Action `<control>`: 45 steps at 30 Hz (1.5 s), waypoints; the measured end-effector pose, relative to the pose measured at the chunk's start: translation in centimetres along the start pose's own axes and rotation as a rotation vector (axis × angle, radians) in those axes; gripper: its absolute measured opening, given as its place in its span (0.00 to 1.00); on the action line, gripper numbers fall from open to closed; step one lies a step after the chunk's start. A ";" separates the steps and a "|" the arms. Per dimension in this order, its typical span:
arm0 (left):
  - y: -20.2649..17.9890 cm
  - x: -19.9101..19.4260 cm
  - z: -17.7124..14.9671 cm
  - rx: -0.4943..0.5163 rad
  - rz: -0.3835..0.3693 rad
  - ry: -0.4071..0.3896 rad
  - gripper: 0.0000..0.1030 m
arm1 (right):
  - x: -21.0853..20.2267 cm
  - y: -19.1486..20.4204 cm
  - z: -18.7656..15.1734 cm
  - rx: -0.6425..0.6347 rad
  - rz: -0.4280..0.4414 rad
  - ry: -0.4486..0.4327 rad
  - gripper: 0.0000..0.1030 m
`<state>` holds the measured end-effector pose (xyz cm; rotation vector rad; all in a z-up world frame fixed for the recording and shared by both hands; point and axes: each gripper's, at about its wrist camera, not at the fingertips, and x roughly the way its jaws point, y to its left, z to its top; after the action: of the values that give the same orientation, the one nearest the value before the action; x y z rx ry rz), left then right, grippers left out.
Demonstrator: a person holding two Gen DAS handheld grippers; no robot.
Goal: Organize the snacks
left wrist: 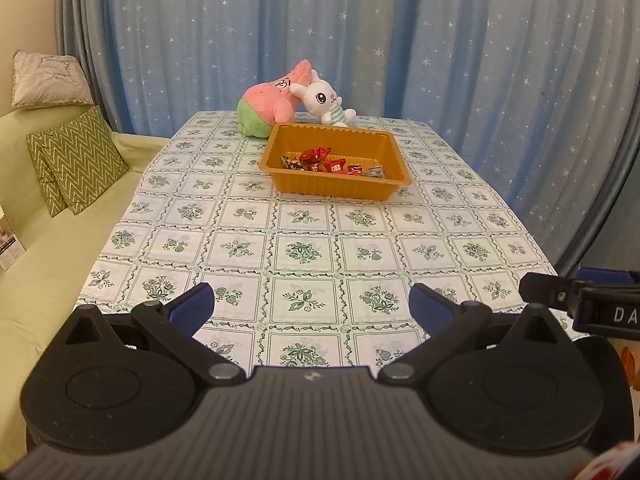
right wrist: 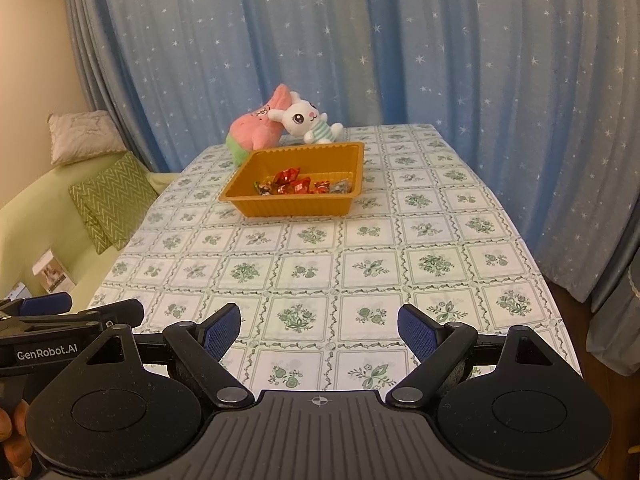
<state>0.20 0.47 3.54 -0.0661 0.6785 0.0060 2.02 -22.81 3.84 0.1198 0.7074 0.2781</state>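
Both claws sit over the near edge of the table (left wrist: pixel 240 208), side by side. Left gripper (left wrist: pixel 312 304): jaws spread wide, nothing between them. Right gripper (right wrist: pixel 319 330): same, wide and empty. Wrapped snacks (right wrist: pixel 298 186) all lie in the orange tray (right wrist: pixel 288 206), far centre, just in front of two plush toys (left wrist: pixel 296 98). No loose snacks visible on the cloth. Judgement: gathering looks complete, or nearly; anything left is out of view.
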 end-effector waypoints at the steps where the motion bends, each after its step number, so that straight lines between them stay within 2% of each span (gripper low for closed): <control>1: 0.0 0.0 0.0 0.000 0.000 0.000 1.00 | 0.0 0.0 0.0 0.001 0.000 0.000 0.83; 45: -0.2 0.1 -0.2 -0.004 -0.011 -0.003 1.00 | 0.1 -0.1 -0.1 0.002 0.000 0.002 0.83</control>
<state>0.14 0.23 3.38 -0.0737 0.6753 -0.0036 2.00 -22.85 3.72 0.1220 0.7093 0.2777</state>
